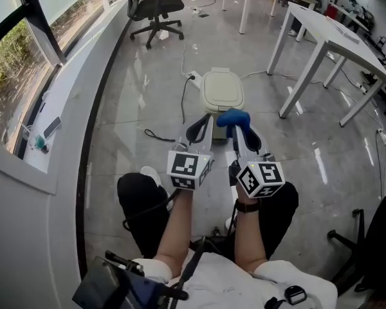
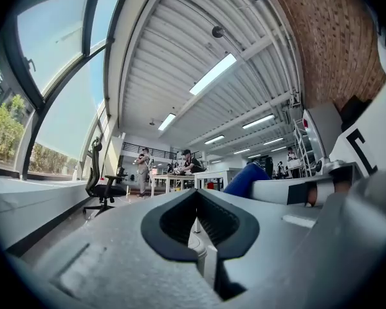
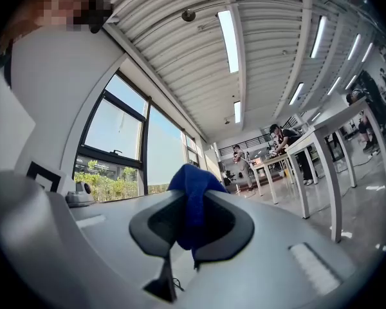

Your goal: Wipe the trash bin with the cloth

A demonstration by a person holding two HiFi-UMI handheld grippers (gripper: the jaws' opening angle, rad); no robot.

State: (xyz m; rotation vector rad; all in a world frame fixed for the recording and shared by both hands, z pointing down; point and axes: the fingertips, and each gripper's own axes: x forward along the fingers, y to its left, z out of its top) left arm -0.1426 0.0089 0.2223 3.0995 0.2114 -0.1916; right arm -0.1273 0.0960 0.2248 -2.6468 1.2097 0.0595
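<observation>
The cream trash bin [image 1: 222,90], its rounded lid down, stands on the glossy floor [image 1: 148,108] just ahead of both grippers. The right gripper [image 3: 190,217] pinches a bunched blue cloth [image 3: 193,185]. The left gripper [image 2: 199,224] is closed on nothing.

Glossy grey floor [image 1: 148,95], strong glare patches. Curved window [image 1: 13,56] runs from my 9 to 11 o'clock, greenery outside, white sill [image 1: 71,89] under it. Black office chair [image 1: 156,8] at 11 o'clock. White tables [image 1: 321,37] at 1 to 2 o'clock, more further back. Black cable [image 1: 183,102] on the floor at 12. Dark chair [image 1: 379,250] at 4 o'clock. Ribbed white ceiling [image 2: 180,37] with strip lights [image 2: 212,74]. Brick surface [image 2: 334,37] upper right in the left gripper view. People [image 2: 188,162] at far tables.
</observation>
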